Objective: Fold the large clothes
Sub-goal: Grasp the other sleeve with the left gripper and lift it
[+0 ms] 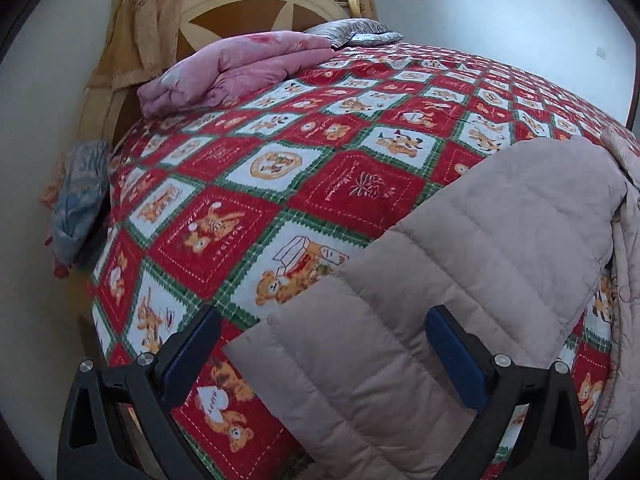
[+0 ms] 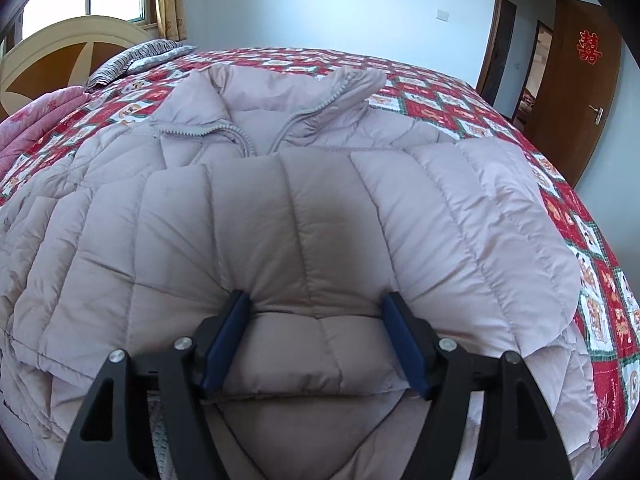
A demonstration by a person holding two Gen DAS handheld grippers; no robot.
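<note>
In the left wrist view, the left tongs stand wide open, their blue-padded fingers well apart with nothing pinched. A sleeve of the pale pinkish-beige quilted puffer jacket lies between and ahead of the fingers, its long axis running from just below the tongs away to the upper right, where it joins the jacket's body at the right edge of the view. Everything rests on the red, white and green teddy-bear patchwork bedspread. Far ahead and to the left sits a folded pink quilt, with a grey striped pillow beyond it, against the cream and brown wooden headboard.

In the right wrist view, the right tongs are part-closed on a puffed fold of the same jacket, the padding bulging between the blue fingers, which press into it from both sides. The jacket's long axis runs straight ahead from the tongs, its collar pointing away and the zip open below it. A brown wooden door stands far ahead to the right.
</note>
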